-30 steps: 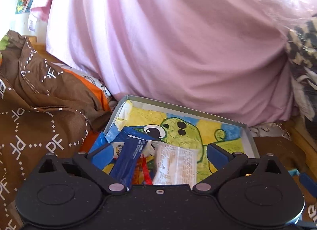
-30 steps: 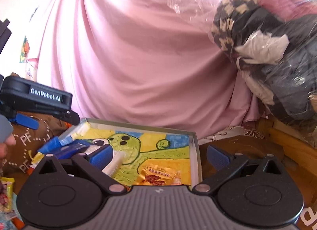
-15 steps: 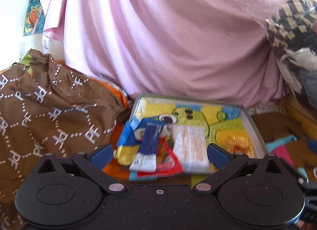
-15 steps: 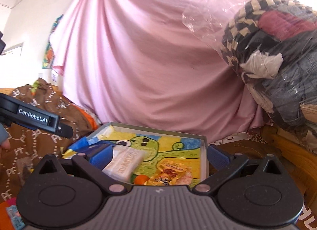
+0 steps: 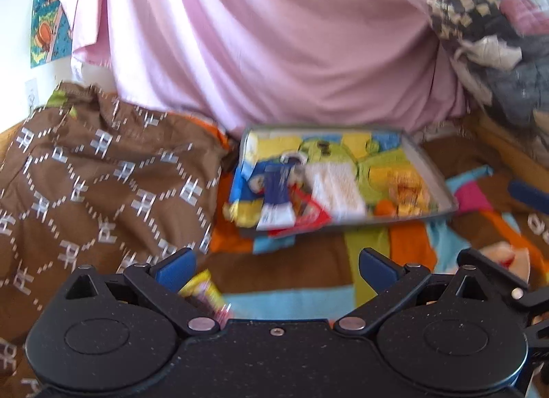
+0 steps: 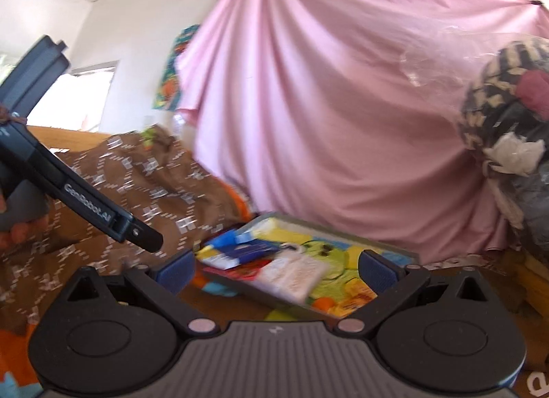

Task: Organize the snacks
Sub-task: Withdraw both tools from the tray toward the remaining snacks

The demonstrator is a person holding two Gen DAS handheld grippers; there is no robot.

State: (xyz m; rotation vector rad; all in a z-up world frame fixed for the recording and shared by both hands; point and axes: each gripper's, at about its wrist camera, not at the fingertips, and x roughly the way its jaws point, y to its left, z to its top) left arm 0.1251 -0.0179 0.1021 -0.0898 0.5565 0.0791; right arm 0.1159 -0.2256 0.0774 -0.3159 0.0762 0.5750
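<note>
Backing off | left tongs [image 5: 276, 272] and right tongs [image 6: 276, 269] both gape empty, now pulled well back from the tray [image 5: 430, 171] | snacks [image 5: 334, 187] lie inside it | yellow packet [image 5: 202, 291] sits loose on the bedspread by the left tongs, likely next.
</note>
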